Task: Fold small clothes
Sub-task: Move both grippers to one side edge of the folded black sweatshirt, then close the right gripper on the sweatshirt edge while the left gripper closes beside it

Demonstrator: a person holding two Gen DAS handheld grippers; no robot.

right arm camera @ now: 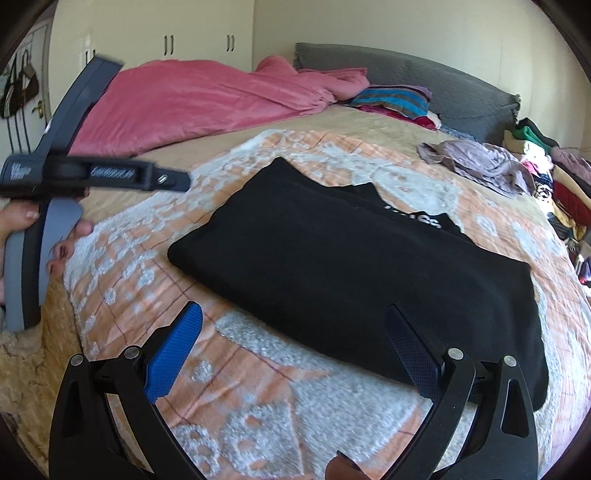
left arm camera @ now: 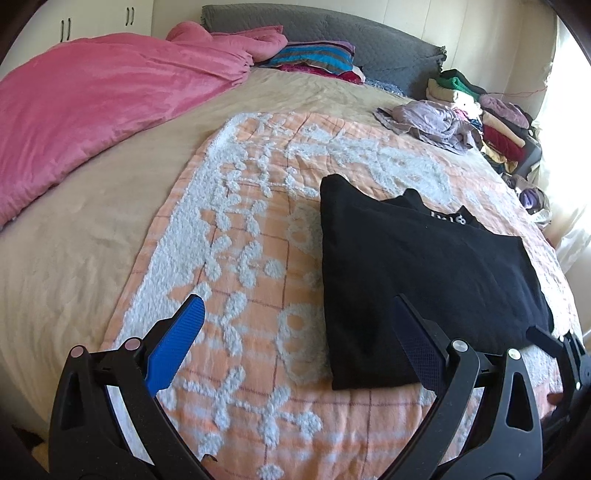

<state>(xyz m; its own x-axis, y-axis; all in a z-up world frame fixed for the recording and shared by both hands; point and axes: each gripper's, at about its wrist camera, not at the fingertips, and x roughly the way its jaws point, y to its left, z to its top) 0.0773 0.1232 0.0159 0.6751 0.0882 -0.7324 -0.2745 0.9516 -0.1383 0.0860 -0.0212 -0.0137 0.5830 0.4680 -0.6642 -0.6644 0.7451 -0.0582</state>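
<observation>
A folded black garment (left arm camera: 424, 280) with white print lies flat on the orange-and-white blanket (left arm camera: 251, 229); it also shows in the right wrist view (right arm camera: 351, 273). My left gripper (left arm camera: 299, 314) is open and empty, hovering above the garment's near left edge. My right gripper (right arm camera: 295, 321) is open and empty above the garment's near edge. The left gripper's body and the hand that holds it (right arm camera: 55, 192) show blurred at the left of the right wrist view. The right gripper's tip (left arm camera: 546, 339) shows at the garment's near right corner.
A pink duvet (left arm camera: 103, 107) covers the far left of the bed. Striped pillows (left arm camera: 314, 57) lie by the grey headboard (left arm camera: 332, 29). A crumpled lilac garment (left arm camera: 428, 122) and stacked clothes (left arm camera: 491, 122) sit at the far right.
</observation>
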